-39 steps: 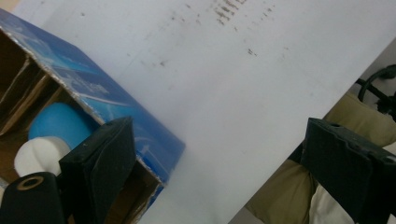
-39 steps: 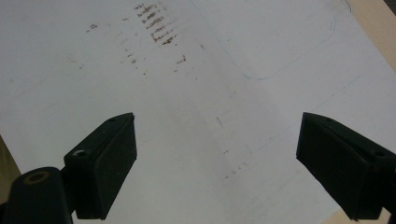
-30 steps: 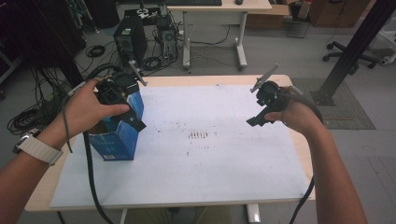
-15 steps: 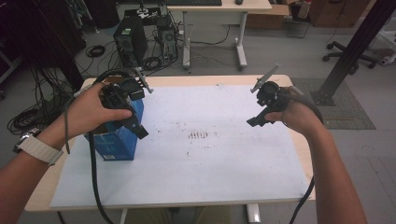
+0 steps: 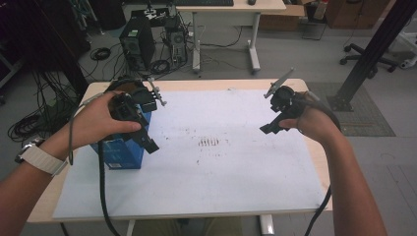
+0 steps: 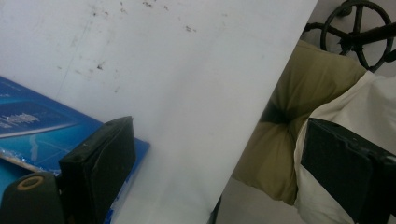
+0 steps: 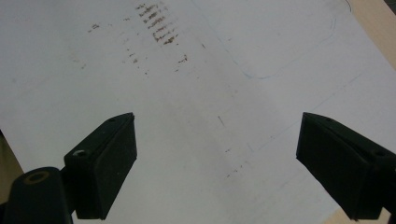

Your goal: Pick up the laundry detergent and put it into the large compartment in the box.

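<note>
One blue box [image 5: 120, 150] on the worktop's [image 5: 295, 84] left side, near that edge. Left gripper [image 5: 147, 142] above the box's right side, jaws spread, nothing between. Right gripper [image 5: 268, 129] over the white sheet [image 5: 226, 177] at right, jaws spread, empty. Sheet's middle bare, smudged brown. Cables, computer tower [image 5: 136, 45] on floor behind.

A white sheet [image 5: 231, 167] marked with brown smudges [image 5: 210, 142] is covering the wooden table [image 5: 206, 84]. Beyond it, a computer tower [image 5: 135, 46] is standing on the floor among cables [image 5: 29, 128], beside a desk [image 5: 231, 10], and an office chair [image 5: 378, 51] is sitting at far right.
</note>
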{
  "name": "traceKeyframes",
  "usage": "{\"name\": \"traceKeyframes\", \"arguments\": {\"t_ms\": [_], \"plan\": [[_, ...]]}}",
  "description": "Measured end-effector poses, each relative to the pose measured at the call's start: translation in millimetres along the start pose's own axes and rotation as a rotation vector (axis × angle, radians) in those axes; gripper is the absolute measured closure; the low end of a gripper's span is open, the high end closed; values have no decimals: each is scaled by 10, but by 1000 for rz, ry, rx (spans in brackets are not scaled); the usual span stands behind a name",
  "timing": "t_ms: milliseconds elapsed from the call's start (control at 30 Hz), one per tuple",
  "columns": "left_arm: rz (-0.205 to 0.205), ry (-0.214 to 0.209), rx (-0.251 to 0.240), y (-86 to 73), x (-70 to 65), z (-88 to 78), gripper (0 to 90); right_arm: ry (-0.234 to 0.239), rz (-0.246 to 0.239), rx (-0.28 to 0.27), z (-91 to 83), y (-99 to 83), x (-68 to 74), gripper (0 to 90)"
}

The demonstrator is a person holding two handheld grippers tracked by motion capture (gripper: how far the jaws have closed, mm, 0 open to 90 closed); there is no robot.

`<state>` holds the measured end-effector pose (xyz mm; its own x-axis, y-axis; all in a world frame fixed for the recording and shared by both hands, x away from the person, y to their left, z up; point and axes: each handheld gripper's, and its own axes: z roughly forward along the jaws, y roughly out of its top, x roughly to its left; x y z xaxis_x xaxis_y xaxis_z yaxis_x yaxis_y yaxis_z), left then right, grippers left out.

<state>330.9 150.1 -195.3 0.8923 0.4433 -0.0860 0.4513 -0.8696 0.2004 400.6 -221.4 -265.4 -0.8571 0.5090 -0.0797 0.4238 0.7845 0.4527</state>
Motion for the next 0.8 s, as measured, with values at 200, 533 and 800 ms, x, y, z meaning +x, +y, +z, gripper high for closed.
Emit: {"name": "traceKeyframes", "arguments": {"t_ms": [200,533,800], "plan": [[41,-8,-8,39,-77,8,105,-2,5,-6,-20,-14,4,123],[100,-19,-12,78,-203,34,105,-3,4,-6,-25,-40,28,123],[122,-24,-13,87,-236,43,104,-2,6,-9,-19,-25,41,123]]}}
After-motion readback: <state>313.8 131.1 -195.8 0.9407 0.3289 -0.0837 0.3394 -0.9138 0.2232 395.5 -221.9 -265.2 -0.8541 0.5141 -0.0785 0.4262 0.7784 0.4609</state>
